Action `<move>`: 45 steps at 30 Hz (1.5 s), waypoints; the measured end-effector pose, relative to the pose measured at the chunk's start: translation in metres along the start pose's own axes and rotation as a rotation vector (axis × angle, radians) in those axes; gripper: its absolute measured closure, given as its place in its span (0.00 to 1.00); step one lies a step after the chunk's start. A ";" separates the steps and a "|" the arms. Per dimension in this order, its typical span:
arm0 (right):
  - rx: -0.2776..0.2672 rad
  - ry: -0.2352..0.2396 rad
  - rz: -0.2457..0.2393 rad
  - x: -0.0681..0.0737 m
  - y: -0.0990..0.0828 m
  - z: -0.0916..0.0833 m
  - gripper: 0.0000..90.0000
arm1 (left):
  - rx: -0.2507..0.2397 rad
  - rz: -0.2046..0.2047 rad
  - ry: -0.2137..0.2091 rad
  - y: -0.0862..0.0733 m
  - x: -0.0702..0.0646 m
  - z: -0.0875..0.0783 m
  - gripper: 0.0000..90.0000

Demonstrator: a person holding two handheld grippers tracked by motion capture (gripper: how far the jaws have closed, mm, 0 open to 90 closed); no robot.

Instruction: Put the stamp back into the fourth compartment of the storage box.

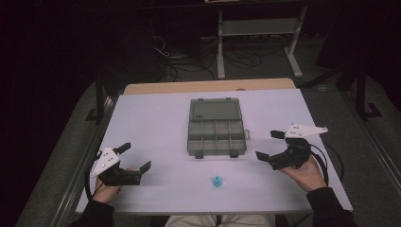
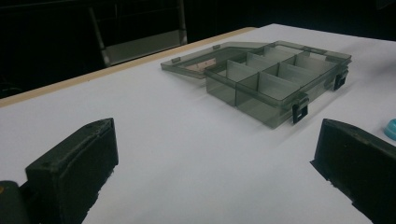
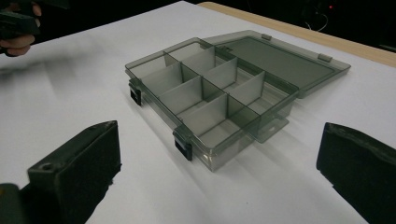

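Observation:
A smoky transparent compartment box lies open in the middle of the white table, its lid folded back away from me. Its several compartments look empty in the left gripper view and the right gripper view. A small blue cap-like piece sits on the table in front of the box; its edge shows in the left gripper view. My left gripper is open near the front left. My right gripper is open to the right of the box. Both hold nothing.
Behind the white surface runs a wooden table edge. Beyond it on the dark floor stand a white metal frame and tangled cables. The other hand and its gripper show far off in the right gripper view.

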State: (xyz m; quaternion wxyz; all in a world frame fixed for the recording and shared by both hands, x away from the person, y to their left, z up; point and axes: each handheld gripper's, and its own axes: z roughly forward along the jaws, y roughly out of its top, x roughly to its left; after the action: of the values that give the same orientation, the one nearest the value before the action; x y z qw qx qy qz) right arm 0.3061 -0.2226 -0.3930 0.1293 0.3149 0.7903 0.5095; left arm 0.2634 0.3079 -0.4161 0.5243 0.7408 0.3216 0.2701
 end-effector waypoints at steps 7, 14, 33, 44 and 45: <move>0.020 0.033 -0.027 0.008 0.008 0.007 0.00 | 0.000 -0.004 0.000 0.000 0.000 0.000 0.00; 0.041 0.057 -0.051 0.013 0.013 0.015 0.00 | -0.001 -0.003 -0.003 0.000 0.000 0.000 0.00; 0.098 0.116 -0.108 0.028 0.024 0.035 0.00 | -0.004 0.000 -0.010 0.000 0.000 0.000 0.00; 0.137 0.173 -0.147 0.044 0.030 0.048 0.00 | -0.006 0.002 -0.011 0.000 0.000 0.000 0.00; 0.137 0.173 -0.147 0.044 0.030 0.048 0.00 | -0.006 0.001 -0.011 0.000 0.000 0.000 0.00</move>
State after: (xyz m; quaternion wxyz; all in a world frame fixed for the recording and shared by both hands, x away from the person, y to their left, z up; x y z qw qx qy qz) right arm 0.3086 -0.1516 -0.3831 0.0759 0.2189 0.8525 0.4686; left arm 0.2633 0.3075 -0.4161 0.5283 0.7407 0.3175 0.2674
